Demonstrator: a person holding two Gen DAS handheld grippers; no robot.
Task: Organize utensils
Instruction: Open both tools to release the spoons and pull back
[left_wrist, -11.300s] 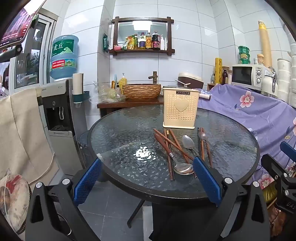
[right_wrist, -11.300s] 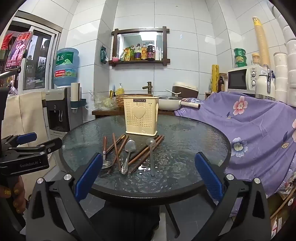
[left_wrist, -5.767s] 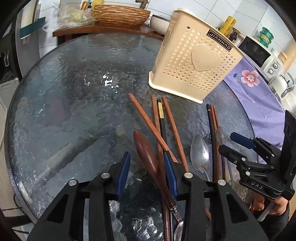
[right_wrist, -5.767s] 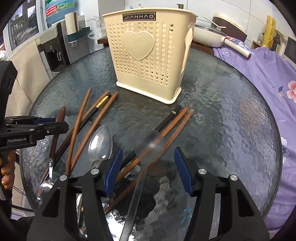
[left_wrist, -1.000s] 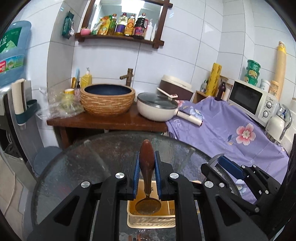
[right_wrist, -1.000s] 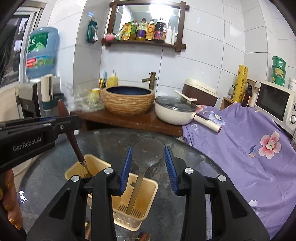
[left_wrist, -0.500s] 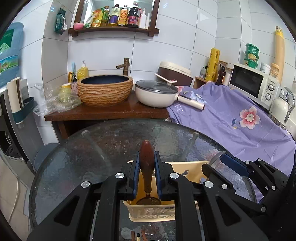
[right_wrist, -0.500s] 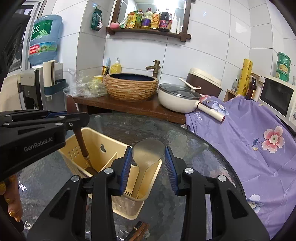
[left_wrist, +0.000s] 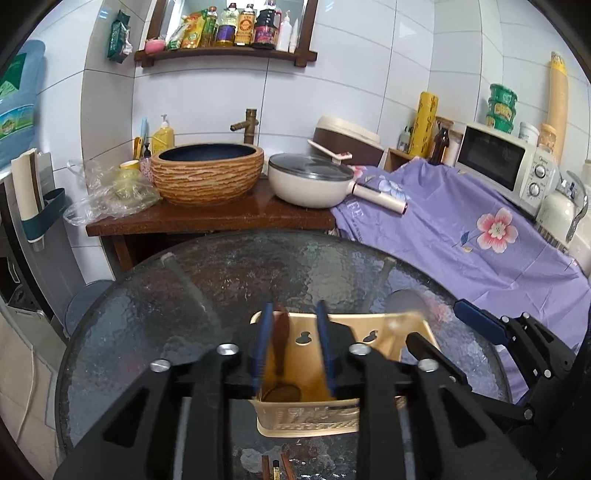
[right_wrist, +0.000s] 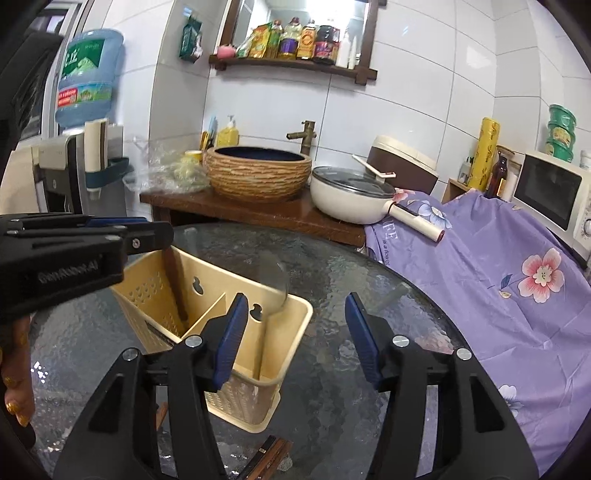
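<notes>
A cream utensil holder (left_wrist: 306, 410) (right_wrist: 243, 391) with two compartments stands on the round glass table (left_wrist: 221, 291). My left gripper (left_wrist: 291, 350) is open right above its left compartment; the wooden-handled spoon (left_wrist: 280, 339) stands loose in it, blurred, also showing in the right wrist view (right_wrist: 175, 284). My right gripper (right_wrist: 295, 336) is open above the right compartment; the metal spoon (right_wrist: 271, 295) leans there, blurred, bowl up. Chopstick ends (right_wrist: 267, 458) (left_wrist: 275, 467) lie on the table in front of the holder.
Behind the table is a wooden counter (left_wrist: 207, 218) with a woven basin (left_wrist: 208, 173) and a white pan (left_wrist: 310, 181). A purple flowered cloth (left_wrist: 480, 236) covers the right side, with a microwave (left_wrist: 498, 162). A water dispenser (right_wrist: 74, 158) stands at left.
Both grippers have opened and let go of their spoons, which have dropped into the holder. Both grippers sit slightly lower and closer to the holder.
</notes>
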